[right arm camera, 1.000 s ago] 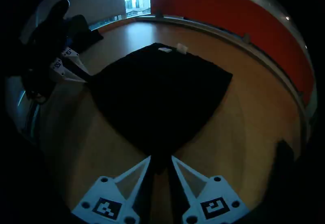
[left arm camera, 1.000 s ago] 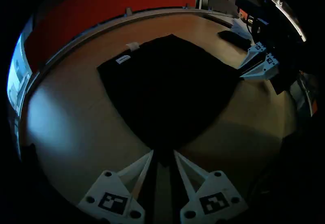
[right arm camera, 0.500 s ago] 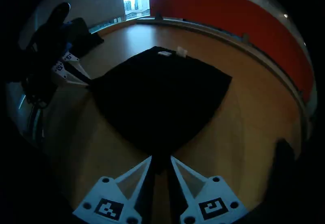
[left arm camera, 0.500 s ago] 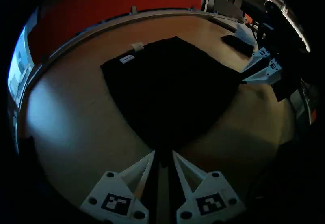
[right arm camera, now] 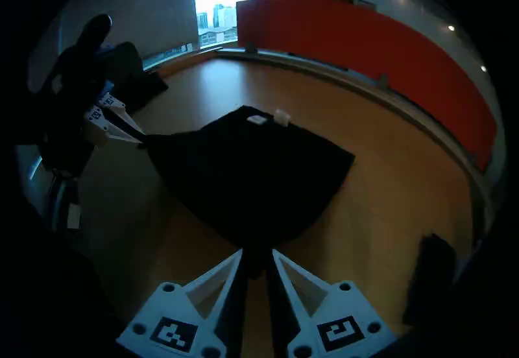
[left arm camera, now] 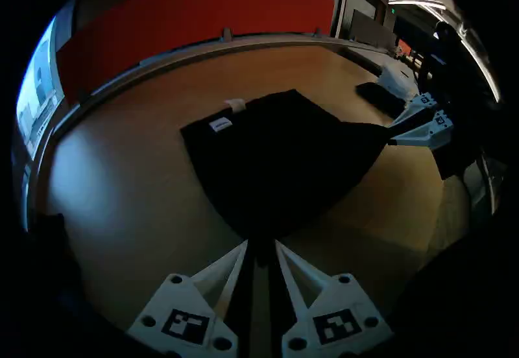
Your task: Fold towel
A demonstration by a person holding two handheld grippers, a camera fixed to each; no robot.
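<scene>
The left gripper point(left arm camera: 261, 261) clamps one corner of the towel point(left arm camera: 285, 157). The right gripper point(right arm camera: 258, 264) clamps the adjacent corner. The far edge rests mid-tabletop point(right arm camera: 389, 183).

My left gripper point(left arm camera: 259, 261) and right gripper point(right arm camera: 256, 264) have risen and drawn back. The towel point(left arm camera: 279, 163) corners in my jaws have lifted off the surface point(left arm camera: 130, 183), pulling the cloth into taut points. Its far edge with the white tags point(left arm camera: 220, 124) now lies nearer my jaws, with more bare wood beyond.
</scene>
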